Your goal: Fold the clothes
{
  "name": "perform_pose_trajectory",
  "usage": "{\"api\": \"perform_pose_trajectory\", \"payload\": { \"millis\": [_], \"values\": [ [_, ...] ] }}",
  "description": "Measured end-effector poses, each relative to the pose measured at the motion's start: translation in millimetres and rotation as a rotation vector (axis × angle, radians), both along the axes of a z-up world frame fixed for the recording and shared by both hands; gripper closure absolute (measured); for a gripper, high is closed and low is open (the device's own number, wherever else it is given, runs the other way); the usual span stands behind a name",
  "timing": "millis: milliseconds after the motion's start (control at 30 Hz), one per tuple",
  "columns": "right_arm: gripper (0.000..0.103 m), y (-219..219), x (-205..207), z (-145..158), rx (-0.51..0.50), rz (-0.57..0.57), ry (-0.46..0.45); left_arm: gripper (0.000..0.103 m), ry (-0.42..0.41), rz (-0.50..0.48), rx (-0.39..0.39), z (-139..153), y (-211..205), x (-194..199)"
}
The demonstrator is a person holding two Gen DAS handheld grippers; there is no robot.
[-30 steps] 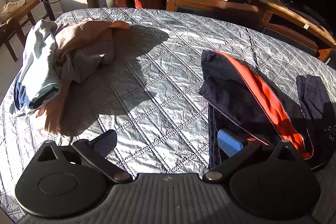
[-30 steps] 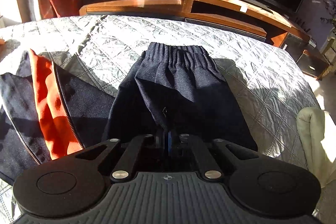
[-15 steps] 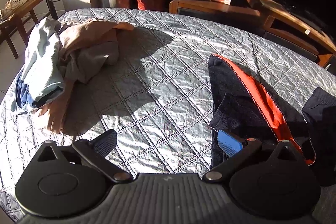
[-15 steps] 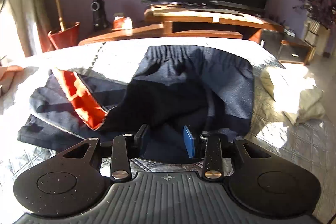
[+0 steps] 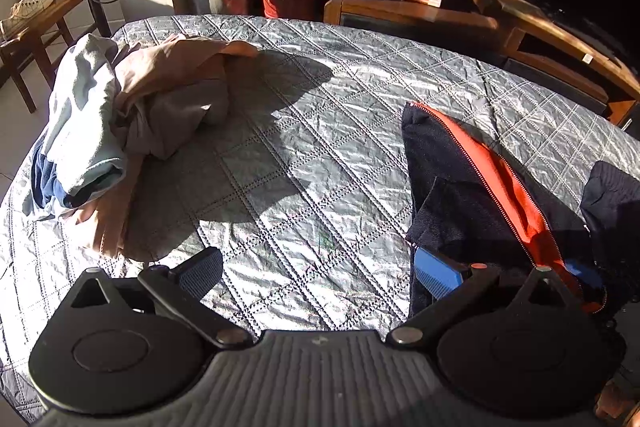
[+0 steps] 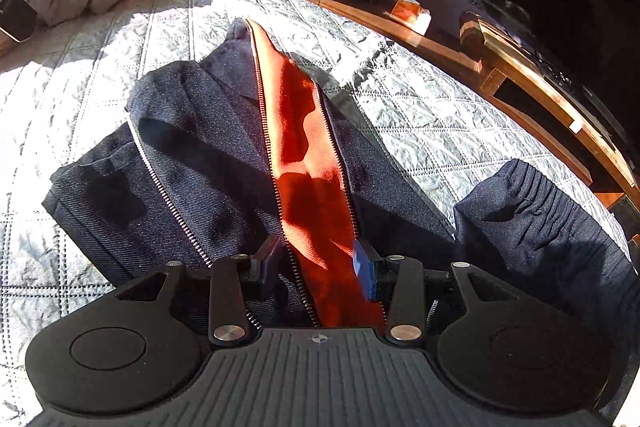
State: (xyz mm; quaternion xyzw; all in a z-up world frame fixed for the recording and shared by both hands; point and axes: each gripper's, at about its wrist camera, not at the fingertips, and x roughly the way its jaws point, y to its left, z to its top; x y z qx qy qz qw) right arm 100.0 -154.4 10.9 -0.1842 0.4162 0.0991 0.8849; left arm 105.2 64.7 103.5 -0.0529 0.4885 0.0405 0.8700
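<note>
No readable writing or brand anywhere; a small white tag on the wooden TV bench [image 6: 532,83] is too small to make out, and the orange-and-white box [image 6: 410,11] on it shows no legible print.

Biggest thing: the grey quilted bedspread [image 5: 320,155], crinkly w/ stitched diamond lines, half in hard sunlight. On it, towards the right edge near the bench, lies the dark navy zip jacket with bright orange lining [image 6: 224,147]. It's open down the front, so a long orange strip shows between two rows of metal zipper teeth. Fabric is twill-like and creased, w/ one front panel folded over itself on the left. Just beside it on the right sits a navy elastic-gathered cuff or hem [image 6: 536,203]; can't tell if it's part of the same garment.

Near the bedspread's far left edge is a loose pile of peach, pale blue and grey clothes [image 5: 120,123], well apart from the jacket.

Right gripper [image 6: 320,263] hangs over the orange lining, jaws about half apart and opening; cloth lies under and between them but the pads aren't pressing it. Left gripper [image 5: 320,267] is spread wide, its blue pad [image 5: 438,273] at the jacket's near edge, gripping nothing.
</note>
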Motion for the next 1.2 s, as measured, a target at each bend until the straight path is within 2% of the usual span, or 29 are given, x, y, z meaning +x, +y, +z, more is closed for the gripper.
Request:
{"api": "perform_pose_trajectory", "payload": {
  "millis": [33,67,100,133,233,333,367,400,433,467,533,600,633,667,700,733,833,1100,1133,1167,1200],
  "values": [
    [0.052,-3,2,-2,0.020,-0.016,-0.002,0.001,0.000,0.003,0.000,0,1,0],
    [0.057,-7,5,-1,0.037,-0.032,-0.004,0.001,0.001,0.006,-0.002,0,3,0],
    [0.069,-8,7,-1,0.035,-0.046,-0.006,0.001,0.001,0.009,-0.004,0,4,0],
    [0.093,-7,7,2,0.017,-0.054,-0.028,0.001,0.001,0.010,-0.004,0,5,0],
    [0.094,-7,11,13,-0.011,-0.073,-0.112,0.001,-0.002,0.011,-0.004,1,6,0],
    [0.094,-10,31,44,-0.035,-0.124,-0.293,0.001,-0.004,0.009,-0.004,2,5,-1],
    [0.091,-12,43,58,-0.025,-0.152,-0.356,0.001,-0.005,0.006,-0.002,1,4,-1],
    [0.084,-15,54,64,-0.025,-0.185,-0.358,0.001,-0.004,0.003,0.002,1,3,-1],
    [0.067,-18,66,70,-0.025,-0.218,-0.360,0.001,-0.003,0.001,0.006,1,3,-1],
    [0.057,-21,77,77,-0.024,-0.249,-0.362,0.001,-0.001,0.001,0.009,0,2,-1],
    [0.058,-19,68,85,0.025,-0.219,-0.385,0.001,-0.001,0.010,0.005,1,5,1],
    [0.055,-3,44,79,0.084,-0.062,-0.293,0.001,-0.001,0.022,-0.002,2,9,2],
    [0.046,5,32,76,0.113,0.017,-0.247,0.001,-0.002,0.028,-0.005,2,11,2],
    [0.030,13,20,72,0.141,0.094,-0.200,0.001,-0.005,0.035,-0.010,3,13,2],
    [0.024,23,11,64,0.154,0.148,-0.139,0.001,-0.009,0.040,-0.014,4,15,1],
    [0.022,34,5,54,0.151,0.187,-0.093,0.001,-0.011,0.042,-0.016,5,15,1],
    [0.024,56,7,30,0.101,0.206,-0.054,0.001,-0.006,0.041,-0.001,3,15,0],
    [0.022,65,51,3,0.123,0.165,0.063,0.001,0.000,0.062,-0.008,2,24,3],
    [0.028,61,53,1,0.170,0.158,0.084,0.001,0.001,0.060,-0.007,2,24,3],
    [0.062,58,54,0,0.215,0.151,0.103,0.001,0.002,0.058,-0.006,2,23,3],
    [0.077,56,54,1,0.224,0.123,0.097,0.001,0.002,0.057,-0.005,2,23,3]
  ]
}}
